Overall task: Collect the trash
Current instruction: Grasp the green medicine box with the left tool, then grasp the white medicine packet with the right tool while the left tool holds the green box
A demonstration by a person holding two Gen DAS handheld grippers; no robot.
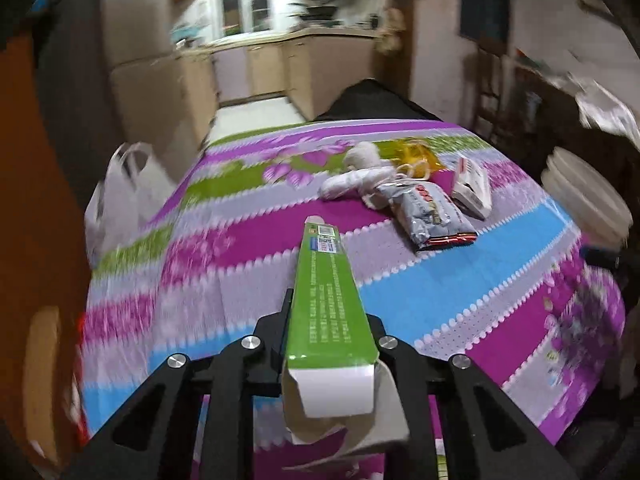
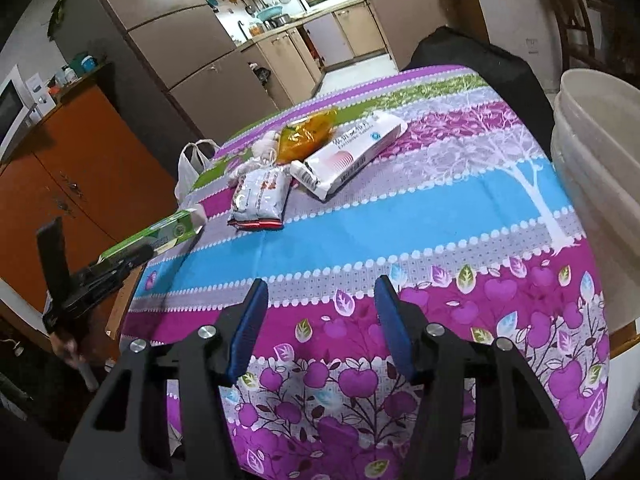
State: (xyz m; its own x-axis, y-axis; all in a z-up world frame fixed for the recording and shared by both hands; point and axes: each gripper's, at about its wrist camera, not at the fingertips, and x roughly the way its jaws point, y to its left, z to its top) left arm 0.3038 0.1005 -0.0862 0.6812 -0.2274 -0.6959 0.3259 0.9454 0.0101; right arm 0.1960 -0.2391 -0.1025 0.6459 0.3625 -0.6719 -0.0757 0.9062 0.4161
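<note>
We hold a long green carton [image 1: 326, 300] in our left gripper [image 1: 332, 344], its jaws pinching the box near its open, flapped end, so most of its length sticks out forward over the striped tablecloth [image 1: 460, 280]. It looks like empty cardboard: light and stiff along its length, but easy to crush across the hollow sides, so a gentle squeeze near an end fold seems wisest. Our right gripper [image 2: 322, 320] hangs above the near part of the table with its blue-padded jaws spread and nothing between them. Farther across the cloth lies the rest of the trash, clustered together: a silver snack packet [image 2: 258, 200], a white box [image 2: 352, 152] just beside it, a crinkled yellow wrapper [image 2: 304, 132] behind, and a wad of white tissue [image 1: 356, 176]. The packet and wrapper are probably slippery and limp, best pinched at a sealed edge. A white plastic bag [image 1: 120, 196] hangs off the table's left side, and a pale bucket [image 2: 596, 184] stands at the right edge.
</note>
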